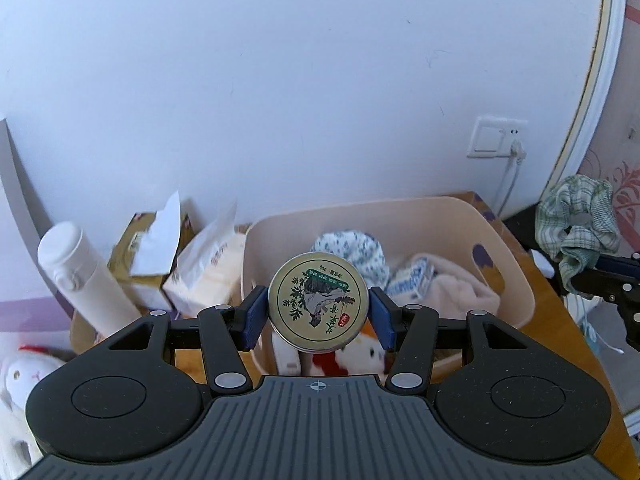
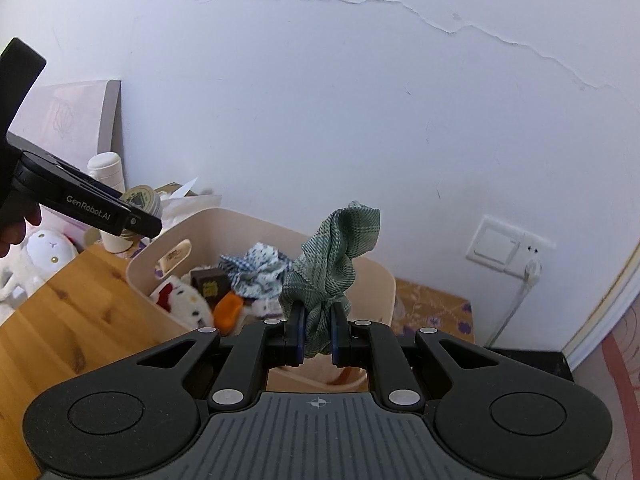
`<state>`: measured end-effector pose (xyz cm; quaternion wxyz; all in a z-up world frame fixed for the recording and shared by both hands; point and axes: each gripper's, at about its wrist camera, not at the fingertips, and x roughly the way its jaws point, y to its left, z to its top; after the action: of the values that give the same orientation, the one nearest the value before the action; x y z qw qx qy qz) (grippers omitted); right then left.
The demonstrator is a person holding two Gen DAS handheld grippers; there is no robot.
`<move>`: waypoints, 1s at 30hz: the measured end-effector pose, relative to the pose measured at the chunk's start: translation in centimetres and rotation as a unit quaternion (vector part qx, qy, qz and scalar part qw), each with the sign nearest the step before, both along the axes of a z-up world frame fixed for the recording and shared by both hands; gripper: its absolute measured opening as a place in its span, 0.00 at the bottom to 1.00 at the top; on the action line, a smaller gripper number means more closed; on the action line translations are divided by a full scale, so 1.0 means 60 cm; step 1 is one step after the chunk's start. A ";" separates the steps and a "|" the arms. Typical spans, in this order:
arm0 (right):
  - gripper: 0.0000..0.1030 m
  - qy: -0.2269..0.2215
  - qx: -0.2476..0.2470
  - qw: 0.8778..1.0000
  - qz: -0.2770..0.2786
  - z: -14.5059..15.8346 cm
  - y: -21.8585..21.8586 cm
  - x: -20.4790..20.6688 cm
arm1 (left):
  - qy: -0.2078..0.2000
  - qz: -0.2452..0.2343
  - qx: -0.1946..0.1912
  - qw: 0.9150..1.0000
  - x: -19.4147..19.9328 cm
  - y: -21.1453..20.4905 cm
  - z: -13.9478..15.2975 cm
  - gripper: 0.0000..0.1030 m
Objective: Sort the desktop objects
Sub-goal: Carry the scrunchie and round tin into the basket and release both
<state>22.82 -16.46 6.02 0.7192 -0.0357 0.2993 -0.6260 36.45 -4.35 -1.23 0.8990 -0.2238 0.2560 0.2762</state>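
Gold-lidded tin (image 1: pixel 318 307), just one, is gripped by the left tool (image 1: pixel 318 316); one green checked cloth (image 2: pixel 328 276) is pinched in the right tool (image 2: pixel 318 334), both above one beige bin (image 1: pixel 516 280).

Both grippers are showing matte black linkages, silver pivot screws, blue finger pads (image 1: pixel 256 318) and ribbed grey bases — the left gripper (image 2: pixel 132 216) is bearing white "GenRobot.AI" lettering.

Open air above beige bin (image 2: pixel 372 280), bin crowded with cloths, white bottle (image 1: pixel 84 276) and tissue packs (image 1: pixel 208 272) flanking left
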 end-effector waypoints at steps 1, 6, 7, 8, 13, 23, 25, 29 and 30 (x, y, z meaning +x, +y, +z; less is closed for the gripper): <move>0.11 0.001 -0.001 1.000 0.001 0.002 -0.009 0.001 | 0.000 0.002 0.003 1.000 0.006 0.003 -0.001 0.53; 0.11 0.005 -0.007 1.000 0.012 0.011 -0.051 0.011 | 0.013 0.017 0.000 1.000 0.043 0.025 -0.018 0.53; 0.11 0.007 -0.008 1.000 0.015 0.011 -0.059 0.013 | 0.014 0.019 -0.001 1.000 0.050 0.028 -0.020 0.53; 0.11 0.010 -0.008 1.000 0.017 0.010 -0.069 0.016 | 0.016 0.021 -0.002 1.000 0.057 0.031 -0.023 0.53; 0.11 0.015 0.000 1.000 0.024 -0.002 -0.112 0.022 | 0.028 0.024 -0.010 0.999 0.093 0.043 -0.041 0.53; 0.11 0.030 0.040 0.998 0.036 -0.047 -0.187 0.030 | 0.056 0.026 -0.042 0.997 0.130 0.059 -0.094 0.53; 0.11 0.033 0.049 0.997 0.040 -0.056 -0.196 0.034 | 0.063 0.027 -0.044 0.997 0.136 0.059 -0.101 0.53; 0.12 0.036 0.070 0.996 0.046 -0.071 -0.212 0.039 | 0.078 0.026 -0.051 0.995 0.151 0.062 -0.116 0.53; 0.12 0.037 0.074 0.996 0.046 -0.075 -0.214 0.040 | 0.080 0.025 -0.052 0.995 0.153 0.061 -0.119 0.53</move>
<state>25.24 -29.32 1.51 0.7364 -0.0186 0.3692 -0.5666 45.60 -0.67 -8.35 0.8555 -0.2537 0.3355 0.3020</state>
